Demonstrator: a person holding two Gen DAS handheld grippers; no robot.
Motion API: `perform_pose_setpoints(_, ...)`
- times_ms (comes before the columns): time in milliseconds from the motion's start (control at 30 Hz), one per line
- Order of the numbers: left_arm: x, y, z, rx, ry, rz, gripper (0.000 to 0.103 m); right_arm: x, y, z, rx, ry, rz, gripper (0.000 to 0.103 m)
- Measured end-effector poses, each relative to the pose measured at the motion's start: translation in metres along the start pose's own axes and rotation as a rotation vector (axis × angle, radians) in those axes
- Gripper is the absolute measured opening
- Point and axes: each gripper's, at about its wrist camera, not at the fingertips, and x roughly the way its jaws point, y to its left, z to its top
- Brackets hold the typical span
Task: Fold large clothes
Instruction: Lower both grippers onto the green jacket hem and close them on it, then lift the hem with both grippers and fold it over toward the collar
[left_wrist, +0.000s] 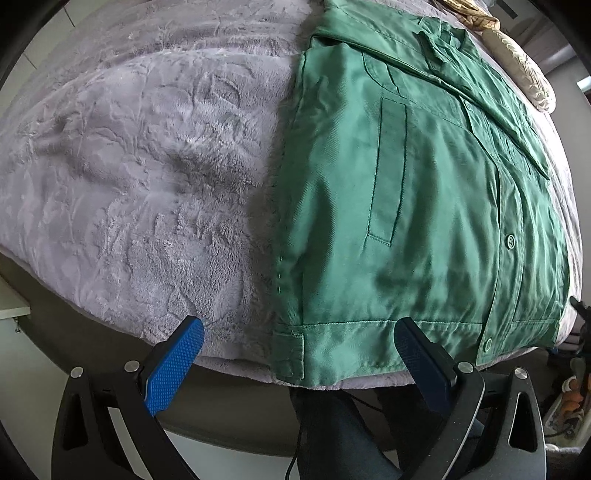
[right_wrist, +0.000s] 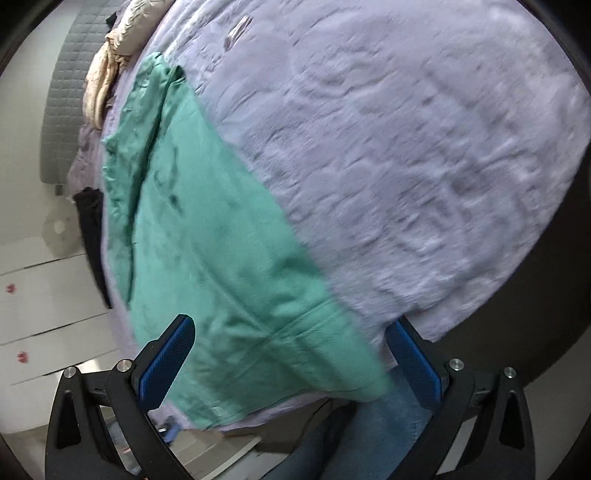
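Note:
A green jacket (left_wrist: 417, 206) lies flat on a bed covered by a fluffy lilac blanket (left_wrist: 140, 166), its buttoned front up and its hem at the near edge. My left gripper (left_wrist: 299, 328) is open and empty, hovering just in front of the hem's left corner. In the right wrist view the same jacket (right_wrist: 207, 254) runs along the left side of the blanket (right_wrist: 406, 147); the view is blurred. My right gripper (right_wrist: 291, 328) is open and empty, above the jacket's near hem.
A cream quilted garment (left_wrist: 517, 62) lies at the head of the bed, also in the right wrist view (right_wrist: 110, 62). A dark piece of clothing (right_wrist: 92, 236) hangs off the bed's left side. A grey padded headboard (right_wrist: 66, 92) stands beyond. The person's jeans (right_wrist: 369, 435) are below.

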Motion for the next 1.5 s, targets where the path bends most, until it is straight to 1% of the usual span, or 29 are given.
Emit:
perform_pose_setpoints(33, 0.0, 0.004, -0.001, -0.004, 0.003, -0.021, 0.103, 0.0, 0.006, -0.001, -0.014, 0.004, 0.043, 0.103)
perform_pose_setpoints(67, 0.003, 0.005, 0.001, -0.012, 0.009, -0.051, 0.103, -0.001, 0.014, -0.001, -0.034, 0.014, 0.111, 0.103)
perform_pose_setpoints(167, 0.012, 0.011, 0.003, -0.026, 0.021, -0.128, 0.103, 0.001, 0.03, 0.002, -0.059, 0.049, 0.222, 0.103)
perform_pose_setpoints(200, 0.018, 0.009, 0.005, -0.026, 0.034, -0.146, 0.103, 0.003, 0.032, 0.004, -0.062, 0.056, 0.217, 0.103)
perform_pose_setpoints(300, 0.033, 0.002, 0.007, -0.018, 0.068, -0.162, 0.103, 0.016, 0.032, 0.007, -0.06, 0.089, 0.157, 0.103)
perform_pose_setpoints(367, 0.042, -0.004, 0.005, -0.006, 0.09, -0.148, 0.103, 0.024, 0.031, 0.007, -0.047, 0.108, 0.128, 0.103)
perform_pose_setpoints(467, 0.044, -0.01, 0.0, 0.02, 0.089, -0.138, 0.103, 0.026, 0.035, 0.004, -0.054, 0.117, 0.115, 0.103)
perform_pose_setpoints(633, 0.044, -0.013, -0.002, 0.013, 0.092, -0.154, 0.103, 0.025, 0.036, 0.001, -0.067, 0.126, 0.111, 0.103)
perform_pose_setpoints(700, 0.042, -0.009, -0.005, 0.017, 0.088, -0.162, 0.103, 0.024, 0.036, 0.0, -0.067, 0.125, 0.115, 0.103)
perform_pose_setpoints(767, 0.038, -0.004, -0.009, 0.019, 0.085, -0.172, 0.102, 0.023, 0.036, -0.003, -0.062, 0.117, 0.119, 0.1)
perform_pose_setpoints(800, 0.037, -0.001, -0.011, 0.019, 0.082, -0.173, 0.101, 0.022, 0.035, -0.004, -0.058, 0.112, 0.114, 0.096)
perform_pose_setpoints(833, 0.036, 0.0, -0.012, 0.019, 0.076, -0.164, 0.091, 0.022, 0.034, -0.005, -0.052, 0.11, 0.11, 0.09)
perform_pose_setpoints(867, 0.035, 0.003, -0.014, 0.019, 0.077, -0.141, 0.08, 0.022, 0.031, -0.006, -0.038, 0.106, 0.101, 0.086)
perform_pose_setpoints(900, 0.033, 0.007, -0.017, 0.021, 0.075, -0.122, 0.074, 0.022, 0.028, -0.006, -0.026, 0.104, 0.087, 0.074)
perform_pose_setpoints(933, 0.034, 0.009, -0.017, 0.023, 0.069, -0.122, 0.059, 0.023, 0.024, -0.006, -0.009, 0.103, 0.053, 0.053)
perform_pose_setpoints(967, 0.032, 0.012, -0.018, 0.026, 0.063, -0.136, 0.041, 0.024, 0.021, -0.007, -0.005, 0.105, 0.026, 0.041)
perform_pose_setpoints(1000, 0.03, 0.015, -0.019, 0.03, 0.061, -0.179, 0.034, 0.024, 0.02, -0.008, -0.009, 0.102, 0.019, 0.016)
perform_pose_setpoints(1033, 0.024, 0.017, -0.021, 0.026, 0.054, -0.235, 0.029, 0.022, 0.021, -0.01, -0.02, 0.095, 0.026, 0.009)
perform_pose_setpoints(1067, 0.017, 0.021, -0.023, 0.023, 0.039, -0.263, 0.026, 0.019, 0.023, -0.013, -0.041, 0.082, 0.047, 0.009)
perform_pose_setpoints(1100, 0.012, 0.023, -0.024, 0.021, 0.028, -0.294, 0.026, 0.016, 0.027, -0.015, -0.057, 0.076, 0.074, 0.009)
perform_pose_setpoints(1133, 0.001, 0.027, -0.025, 0.009, 0.006, -0.354, 0.026, 0.014, 0.03, -0.017, -0.067, 0.073, 0.103, 0.009)
perform_pose_setpoints(1167, -0.005, 0.029, -0.026, -0.002, -0.006, -0.39, 0.026, 0.01, 0.035, -0.019, -0.077, 0.074, 0.146, 0.009)
perform_pose_setpoints(1233, -0.023, 0.035, -0.024, -0.028, -0.035, -0.459, 0.026, 0.006, 0.043, -0.02, -0.085, 0.077, 0.189, 0.009)
perform_pose_setpoints(1300, -0.035, 0.04, -0.02, -0.043, -0.056, -0.5, 0.026, 0.002, 0.053, -0.019, -0.093, 0.08, 0.247, 0.009)
perform_pose_setpoints(1400, -0.051, 0.04, -0.008, -0.062, -0.085, -0.542, 0.026, -0.001, 0.066, -0.013, -0.084, 0.083, 0.328, 0.009)
perform_pose_setpoints(1500, -0.069, 0.038, 0.011, -0.092, -0.129, -0.587, 0.026, 0.0, 0.084, -0.004, -0.078, 0.091, 0.399, 0.009)
